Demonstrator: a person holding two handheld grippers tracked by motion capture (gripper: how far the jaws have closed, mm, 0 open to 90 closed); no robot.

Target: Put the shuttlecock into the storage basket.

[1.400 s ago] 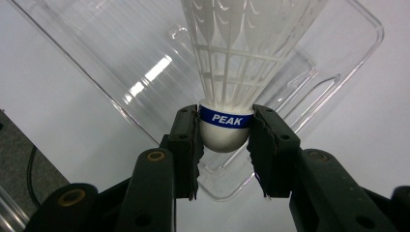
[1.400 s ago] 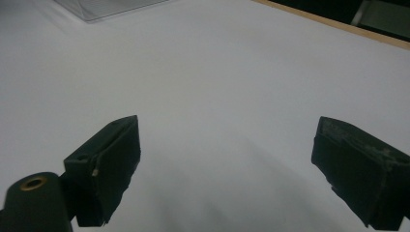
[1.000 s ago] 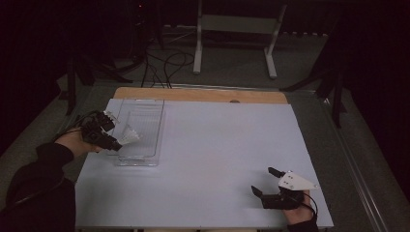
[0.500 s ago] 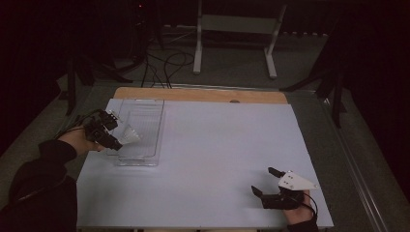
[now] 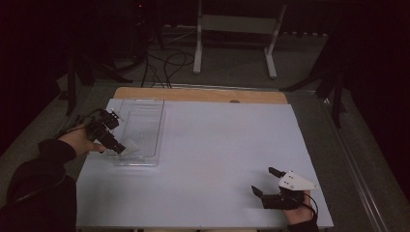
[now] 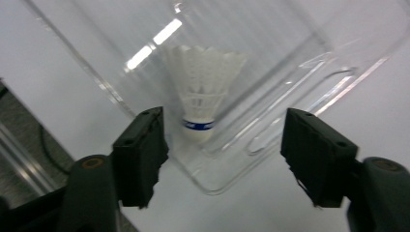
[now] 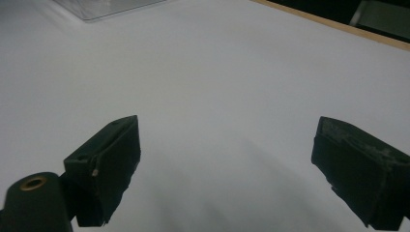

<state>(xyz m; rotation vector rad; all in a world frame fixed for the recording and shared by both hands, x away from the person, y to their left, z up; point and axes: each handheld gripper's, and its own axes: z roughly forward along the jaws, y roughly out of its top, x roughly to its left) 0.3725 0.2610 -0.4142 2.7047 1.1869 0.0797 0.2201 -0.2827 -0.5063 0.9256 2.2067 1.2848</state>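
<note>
A white shuttlecock (image 6: 203,96) with a blue band lies in the near corner of a clear plastic tray (image 5: 140,133), seen as a white shape (image 5: 129,147) in the high view. My left gripper (image 5: 115,143) hangs over the tray's near left corner. Its jaws have just been opening and now stand apart (image 6: 225,159), with the shuttlecock beyond them and untouched. My right gripper (image 5: 265,182) rests low at the table's front right, open with nothing between its jaws (image 7: 232,169).
A white sheet (image 5: 217,154) covers the table, with a wooden edge (image 5: 203,94) at the back. A white stand (image 5: 234,29) and cables (image 5: 167,60) lie on the floor beyond. The tray's corner (image 7: 96,8) appears far off in the right gripper view.
My left gripper moved toward the tray's near corner and opened, letting go of the shuttlecock, which now lies in the tray. The right gripper stayed still.
</note>
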